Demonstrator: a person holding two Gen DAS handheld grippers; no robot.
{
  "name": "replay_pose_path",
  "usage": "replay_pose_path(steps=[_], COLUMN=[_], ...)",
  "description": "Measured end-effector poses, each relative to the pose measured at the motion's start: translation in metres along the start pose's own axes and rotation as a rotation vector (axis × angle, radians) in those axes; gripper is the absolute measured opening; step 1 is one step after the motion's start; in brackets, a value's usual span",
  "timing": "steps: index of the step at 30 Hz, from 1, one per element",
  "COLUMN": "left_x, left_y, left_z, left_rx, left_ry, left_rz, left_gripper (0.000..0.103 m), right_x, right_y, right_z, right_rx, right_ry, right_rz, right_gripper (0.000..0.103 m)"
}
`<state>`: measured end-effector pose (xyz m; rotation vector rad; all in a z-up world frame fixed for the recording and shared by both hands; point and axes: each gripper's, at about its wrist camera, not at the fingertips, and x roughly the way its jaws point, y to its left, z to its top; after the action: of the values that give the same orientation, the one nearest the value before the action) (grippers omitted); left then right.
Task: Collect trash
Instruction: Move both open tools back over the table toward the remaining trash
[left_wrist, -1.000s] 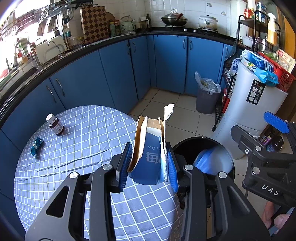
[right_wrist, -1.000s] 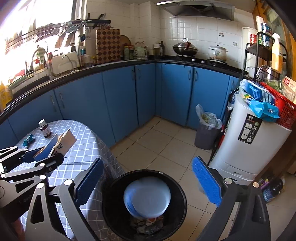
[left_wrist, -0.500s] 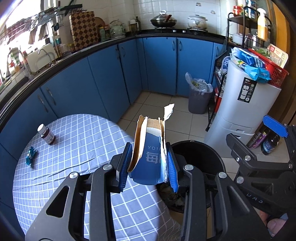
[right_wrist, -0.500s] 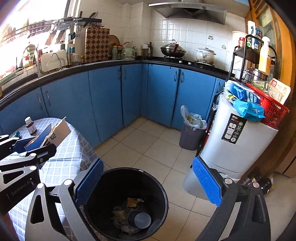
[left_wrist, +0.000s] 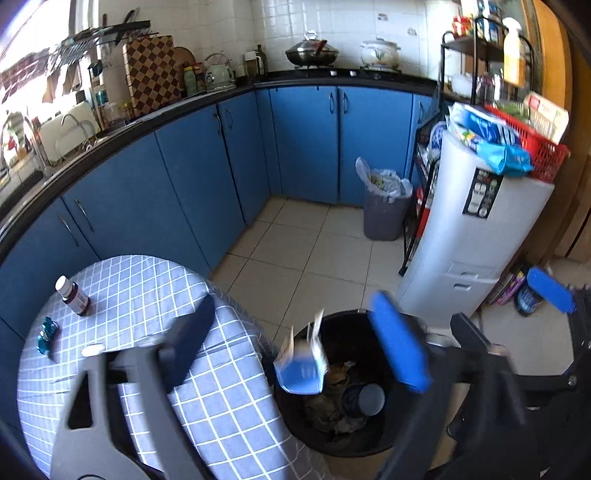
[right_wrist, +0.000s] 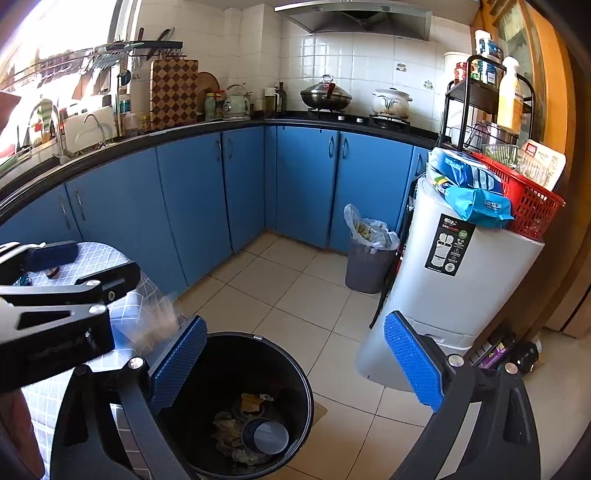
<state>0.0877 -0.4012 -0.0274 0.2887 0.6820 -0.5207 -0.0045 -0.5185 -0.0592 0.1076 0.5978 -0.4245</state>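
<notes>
A torn blue-and-white carton (left_wrist: 301, 365) is in mid-air, free of my left gripper (left_wrist: 295, 354), just above the black trash bin (left_wrist: 376, 448). The left gripper's jaws stand wide apart and hold nothing. In the right wrist view the carton is a motion blur (right_wrist: 155, 323) beside the bin (right_wrist: 295, 369), which holds crumpled trash and a cup (right_wrist: 264, 435). My right gripper (right_wrist: 295, 365) is open and empty over the bin. A brown bottle (left_wrist: 74, 295) and a small teal wrapper (left_wrist: 46, 334) lie on the checked table (left_wrist: 221, 387).
A grey bin with a plastic liner (right_wrist: 367, 258) stands by the blue cabinets (right_wrist: 184, 206). A white appliance (right_wrist: 454, 280) topped with bags and a red basket (right_wrist: 524, 192) stands at right. Bottles (right_wrist: 517, 352) sit on the floor beside it.
My left gripper has opened and let go of the carton, which is now dropping toward the black bin. The right gripper stays open above the bin.
</notes>
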Motion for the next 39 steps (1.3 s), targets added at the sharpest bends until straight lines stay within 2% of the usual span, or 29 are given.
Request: replay_pose_path(steps=[10,18,24,30,34,39], left_x=[0.003,-0.009,-0.022,-0.031,-0.034,-0.041], left_y=[0.041,0.09,0.136,0.202,0.237,0.27], left_z=[-0.016,-0.034,-0.049,-0.07,-0.082,-0.095], left_rx=[-0.072,-0.15,-0.209,-0.305,-0.335,-0.347], left_ry=[0.047,0.047,0.03,0.031,0.036,0.032], left_rz=[0.044,0.094,0.151,0.203,0.235,0.266], left_gripper=[0.094,0.097,0.098,0.098,0.098,0.098], right_x=[0.002,-0.003,-0.002,0.004,0.005,0.01], right_y=[0.012,0.053,0.101,0.167,0.212,0.254], right_z=[0.002,0.009,0.014,0.02,0.022,0.027], right_rx=[-0.005,-0.061,-0.123,-0.189,-0.239,-0.264], right_ry=[0.005,0.0,0.013,-0.002,-0.032,-0.029], right_rz=[0.022,0.057,0.108,0.174,0.203,0.254], right_gripper=[0.094,0.094,0.094,0.094,0.094,0.094])
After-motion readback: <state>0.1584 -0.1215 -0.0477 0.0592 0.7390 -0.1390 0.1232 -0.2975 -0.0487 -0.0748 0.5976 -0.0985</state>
